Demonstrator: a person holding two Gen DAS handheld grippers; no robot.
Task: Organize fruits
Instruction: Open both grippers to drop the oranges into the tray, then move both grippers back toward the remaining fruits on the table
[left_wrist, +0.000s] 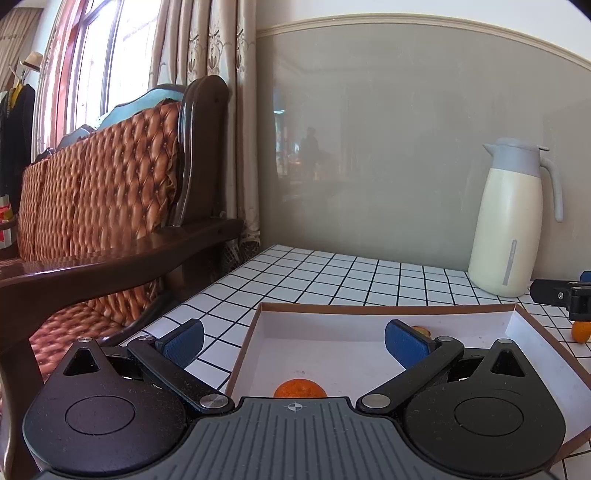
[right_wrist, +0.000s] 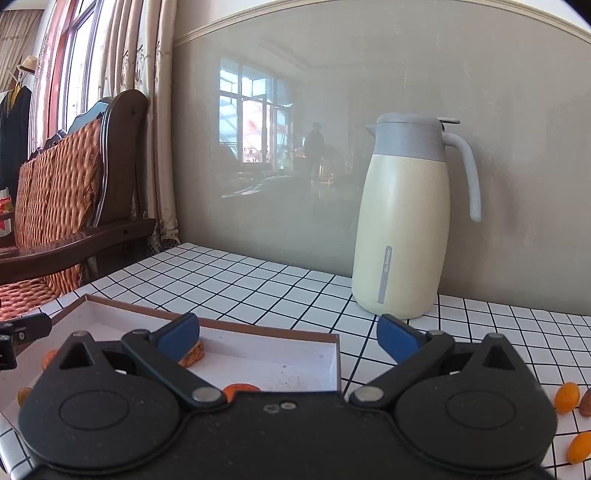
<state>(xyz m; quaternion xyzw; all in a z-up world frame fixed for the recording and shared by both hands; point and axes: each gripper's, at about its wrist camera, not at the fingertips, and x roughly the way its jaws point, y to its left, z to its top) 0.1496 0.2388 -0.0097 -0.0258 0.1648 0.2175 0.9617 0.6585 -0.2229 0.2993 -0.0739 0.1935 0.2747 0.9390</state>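
Fruit is split between a shallow white box (left_wrist: 369, 354) with a brown rim and the checked tabletop (left_wrist: 314, 280) around it. Inside the box, the left wrist view shows one orange mandarin (left_wrist: 300, 389) at the near edge, partly hidden by the gripper body, and a smaller reddish piece (left_wrist: 421, 329) near the far wall, mostly hidden behind a blue pad. The left gripper (left_wrist: 293, 339) hovers over the box's left corner, jaws spread wide, nothing between them. The right gripper (right_wrist: 288, 338) stands over the box's right end, jaws likewise spread and empty. Loose on the tabletop to the right of the box lie two small orange kumquats (right_wrist: 567, 402) (right_wrist: 580, 448) and a brown fruit (right_wrist: 585, 403) touching the upper one. A cream thermos jug (right_wrist: 402, 221) stands upright against the wall behind the box, well apart from the fruit.
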